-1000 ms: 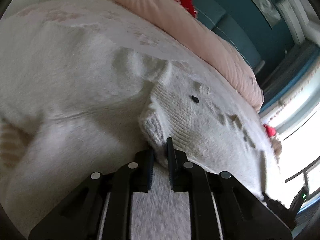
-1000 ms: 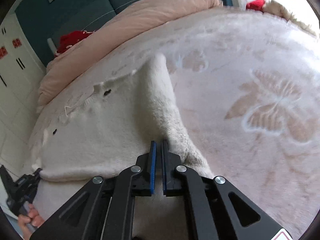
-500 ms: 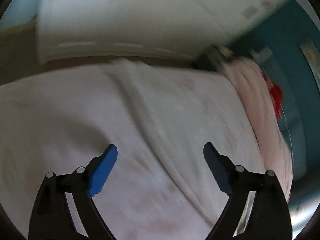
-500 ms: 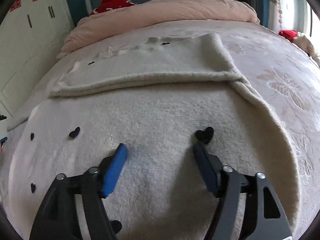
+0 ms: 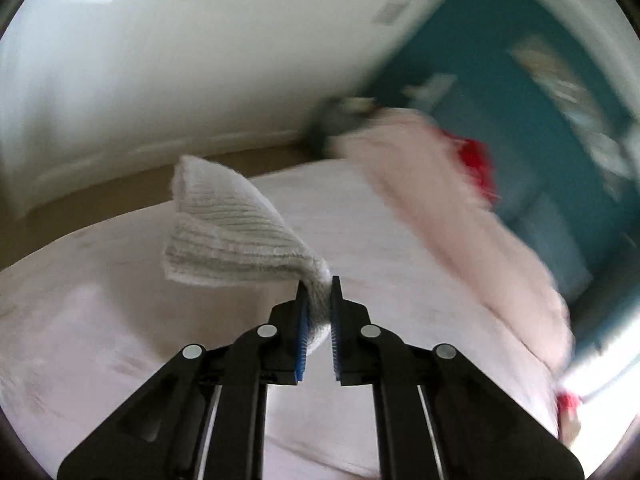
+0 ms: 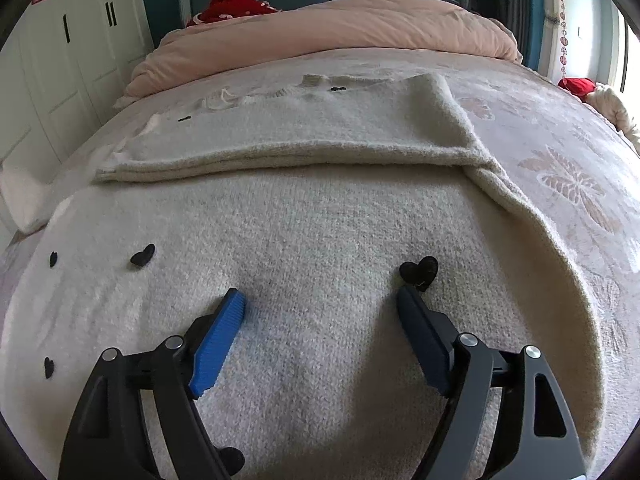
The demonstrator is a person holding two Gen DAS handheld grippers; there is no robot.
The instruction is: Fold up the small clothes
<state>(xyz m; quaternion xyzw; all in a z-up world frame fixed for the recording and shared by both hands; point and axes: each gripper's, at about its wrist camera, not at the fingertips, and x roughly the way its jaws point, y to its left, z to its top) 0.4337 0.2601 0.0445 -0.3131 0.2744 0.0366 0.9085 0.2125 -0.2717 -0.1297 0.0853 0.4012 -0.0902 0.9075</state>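
A cream knitted sweater (image 6: 320, 240) with small black hearts (image 6: 419, 272) lies on the bed, its far part folded over toward me. My right gripper (image 6: 320, 300) is open, just above the sweater's near part, holding nothing. In the left wrist view my left gripper (image 5: 318, 292) is shut on a ribbed cuff of the sweater's sleeve (image 5: 236, 236) and holds it raised above the bed; this view is blurred.
The bed has a pale pink patterned cover (image 6: 568, 176) and a pink duvet (image 6: 340, 36) piled at the headboard, with a red item (image 6: 232, 6) beside it. White wardrobes (image 6: 60, 72) stand on the left. More red and cream cloth (image 6: 592, 92) lies at the right edge.
My left gripper let go, swung left, then shut on the ribbed cuff and lifted it. My right gripper released the sweater's folded edge, opened and now hovers over the near part.
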